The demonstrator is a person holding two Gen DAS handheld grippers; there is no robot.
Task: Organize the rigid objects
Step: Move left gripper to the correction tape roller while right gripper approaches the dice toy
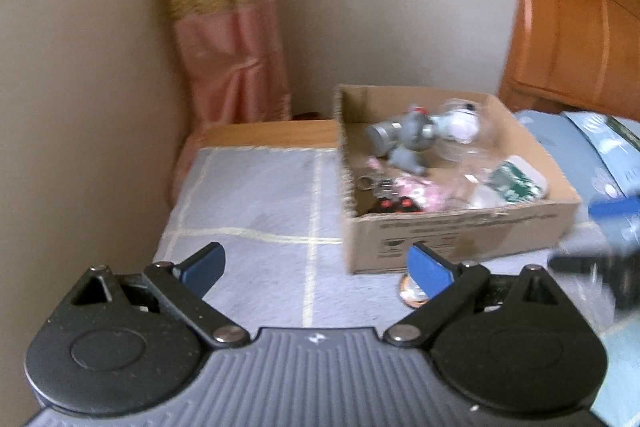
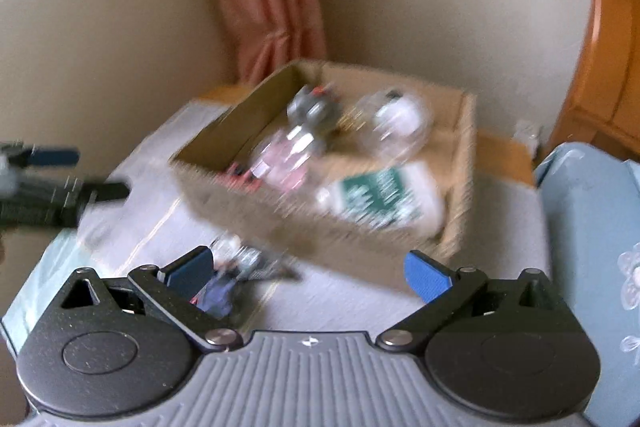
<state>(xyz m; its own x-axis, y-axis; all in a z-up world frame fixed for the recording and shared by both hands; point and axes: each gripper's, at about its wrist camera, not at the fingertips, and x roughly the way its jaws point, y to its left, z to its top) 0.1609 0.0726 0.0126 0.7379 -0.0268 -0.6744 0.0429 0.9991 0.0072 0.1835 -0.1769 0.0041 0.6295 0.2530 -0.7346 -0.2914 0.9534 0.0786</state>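
A: The task's things mostly lie in the cardboard box (image 1: 460, 227) on the grey checked cover (image 1: 256, 195): a white bottle with a green label (image 1: 514, 181), a clear round container (image 2: 394, 125), grey metal pieces (image 1: 404, 135) and something pink (image 1: 416, 193). One thing is outside it, a small dark blue and grey object (image 2: 232, 275) on the cover just in front of the box.

B: How would that one handle?

A: Blur hides its shape. It looks small and hard, probably light. The observer would guess it could skid on the cloth, so a grip across its middle seems safest. The clear container looks the most fragile and slippery of the lot; the bottle would take a firm hold around its body.

B: And the grippers?

A: The right gripper (image 2: 310, 273) has its jaws spread wide with nothing between the pads; the small object lies just beside its left finger. The left gripper (image 1: 316, 267) is spread too, and empty, over bare cover.

B: What differs between views?

A: Only the right wrist view shows the small object. The left wrist view shows a round flat thing (image 1: 412, 293) by the box's near wall, partly behind a pad, and looks straighter into the box. Each view catches the other gripper, blurred, at its edge.
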